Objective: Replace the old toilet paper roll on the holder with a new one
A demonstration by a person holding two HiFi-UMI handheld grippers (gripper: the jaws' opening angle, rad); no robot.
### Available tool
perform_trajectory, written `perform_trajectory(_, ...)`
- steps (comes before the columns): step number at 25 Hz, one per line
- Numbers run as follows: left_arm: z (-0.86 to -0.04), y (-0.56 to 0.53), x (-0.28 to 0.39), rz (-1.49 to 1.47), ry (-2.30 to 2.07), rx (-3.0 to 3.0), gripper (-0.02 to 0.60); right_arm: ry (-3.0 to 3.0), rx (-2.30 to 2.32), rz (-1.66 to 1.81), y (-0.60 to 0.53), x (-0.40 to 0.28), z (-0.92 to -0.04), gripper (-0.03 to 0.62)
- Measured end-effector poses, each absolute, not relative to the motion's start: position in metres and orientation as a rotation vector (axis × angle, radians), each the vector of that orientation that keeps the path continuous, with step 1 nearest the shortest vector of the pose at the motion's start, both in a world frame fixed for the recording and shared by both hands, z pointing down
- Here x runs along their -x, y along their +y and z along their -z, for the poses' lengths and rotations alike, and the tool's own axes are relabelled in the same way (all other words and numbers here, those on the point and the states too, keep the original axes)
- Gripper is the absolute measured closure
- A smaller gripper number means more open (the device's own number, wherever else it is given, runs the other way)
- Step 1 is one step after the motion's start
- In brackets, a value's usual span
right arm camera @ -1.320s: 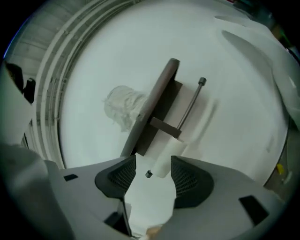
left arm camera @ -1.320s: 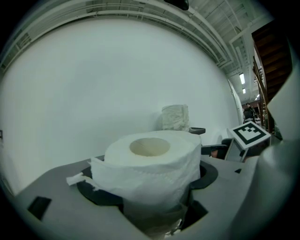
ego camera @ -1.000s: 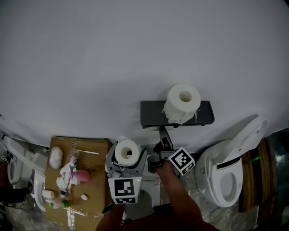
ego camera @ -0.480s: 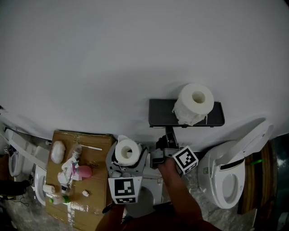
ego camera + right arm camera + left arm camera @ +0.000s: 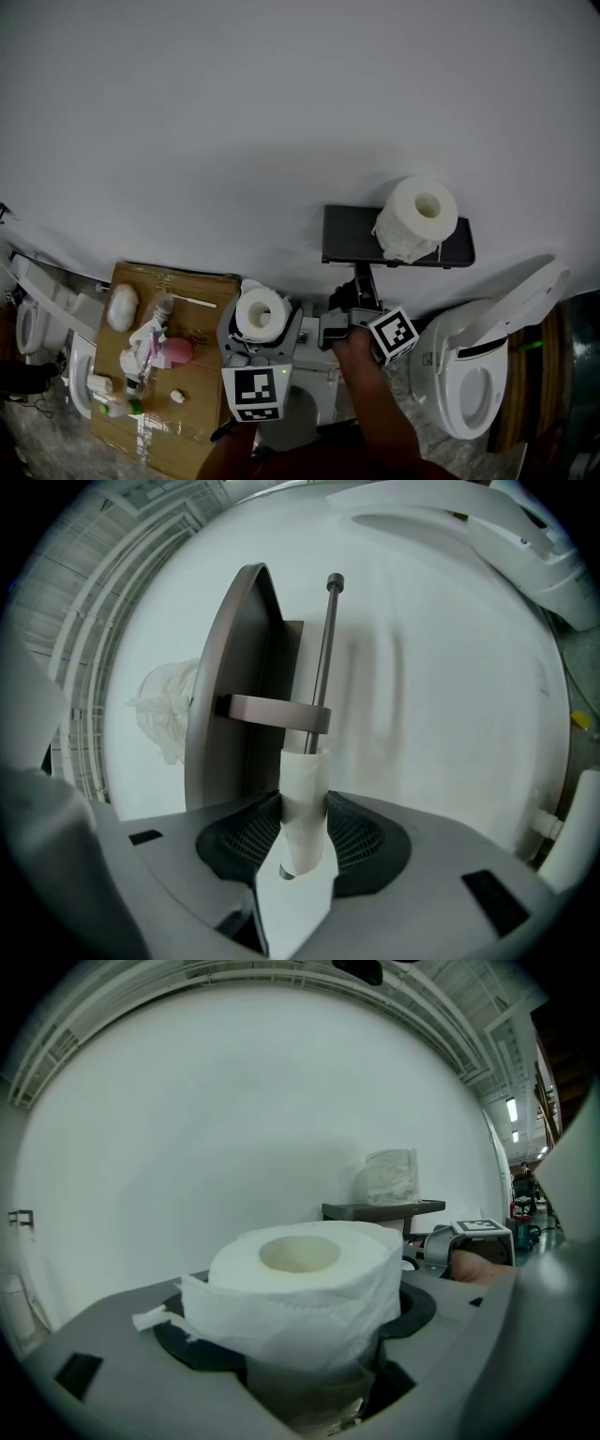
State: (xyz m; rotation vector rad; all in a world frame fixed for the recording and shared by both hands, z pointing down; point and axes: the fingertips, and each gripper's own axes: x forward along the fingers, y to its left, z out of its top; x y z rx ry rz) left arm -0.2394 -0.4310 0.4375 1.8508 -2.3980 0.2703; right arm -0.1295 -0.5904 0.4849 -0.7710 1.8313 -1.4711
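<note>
Right gripper [image 5: 302, 834]: in the right gripper view I read its jaws as clamped on the old roll [image 5: 303, 778], having just been closing. The old roll is a thin white tube, and it stands between the two dark ribbed pads, touching both. A loose sheet hangs from its near end, over the gap between the jaws. The tube sits on the rod [image 5: 324, 649] of the holder [image 5: 354, 240], at the rod's near end. The far end of the rod is bare.

Left gripper [image 5: 260, 330]: its jaws are clamped on the new roll [image 5: 260, 312]. In the left gripper view the roll is full, stands hole up between the pads, and has a torn flap sticking out to the left.

Relative position, head view: the new roll is to the left of the right gripper, just beside it, and below and left of the holder. It is clear of the rod.

A third roll [image 5: 419, 217] rests on the holder's shelf, at its right end. A toilet [image 5: 473, 370] with raised lid stands at the right. A box [image 5: 202, 375] carrying small items lies at the left.
</note>
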Motion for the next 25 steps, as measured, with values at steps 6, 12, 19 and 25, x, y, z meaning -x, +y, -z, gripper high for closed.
perform_trajectory(6, -0.438, -0.426, 0.246, -0.27, -2.414, -1.823, 0.152, 1.876, 0.697, 1.487, -0.58, 0.147, -0.48, 0.433)
perform_trajectory(12, -0.433, -0.409, 0.259, -0.264, -2.459, -1.773, 0.152, 1.926, 0.643, 1.538, -0.561, 0.178, -0.48, 0.433)
perform_trajectory(19, -0.428, -0.377, 0.288, -0.27, -2.535, -1.661, 0.152, 2.002, 0.504, 1.619, -0.525, 0.232, -0.475, 0.433)
perform_trajectory(25, -0.432, -0.36, 0.299, -0.276, -2.557, -1.603, 0.152, 2.218, 0.431, 1.509, -0.491, 0.252, -0.462, 0.433)
